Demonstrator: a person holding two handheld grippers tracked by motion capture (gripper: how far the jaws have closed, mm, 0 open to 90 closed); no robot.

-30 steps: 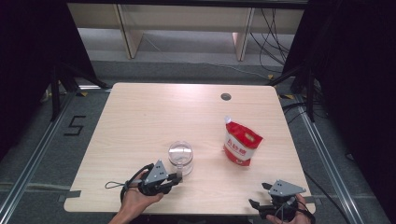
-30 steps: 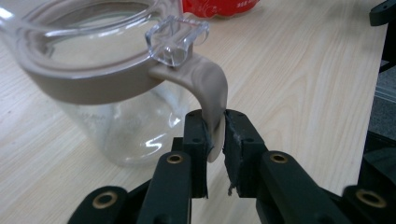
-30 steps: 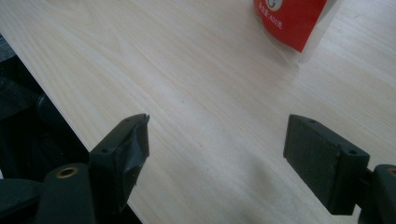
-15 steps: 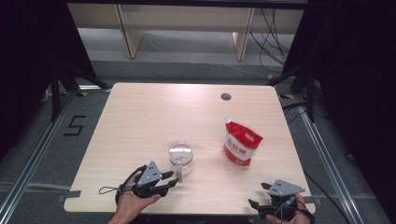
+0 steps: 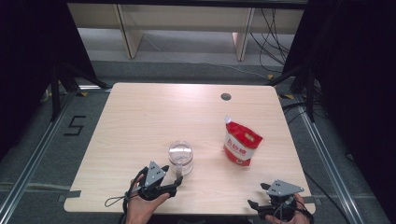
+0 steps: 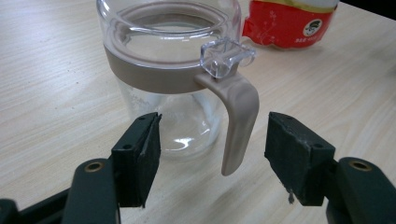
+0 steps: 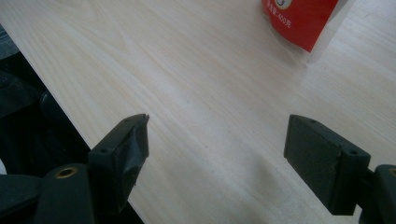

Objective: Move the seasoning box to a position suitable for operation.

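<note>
**Letting go of the jug handle: where it can slip from here**

Sitting near the front edge of the table (image 5: 140, 116), the glass jug (image 5: 180, 157) stands upright with its clear lid on and its tan handle (image 6: 238, 121) turned toward the person. The left gripper (image 6: 212, 154) faces it squarely. Its jaws have just been opening, and the handle hangs in the gap between them with daylight on both sides, so nothing is being squeezed: the pads are released. In the high view the same left gripper (image 5: 173, 183) lies just in front of the jug.

The main risk is a sideways brush. The handle is closer to the right-hand pad than to the left one in the left gripper view, so any drift or twist of the hand while backing off could catch it and spin or drag the jug. Glass on smooth wood probably slides easily, and the table's front edge is not far away.

If a new grip is meant instead, closing off-centre could push the handle aside before both pads meet it.

The right gripper (image 7: 217, 154) rests at the table's front right corner, its jaws spread wide and empty. The red pouch (image 5: 240, 143) stands well apart from the jug, so a swing of either hand seems unlikely to reach it.
</note>
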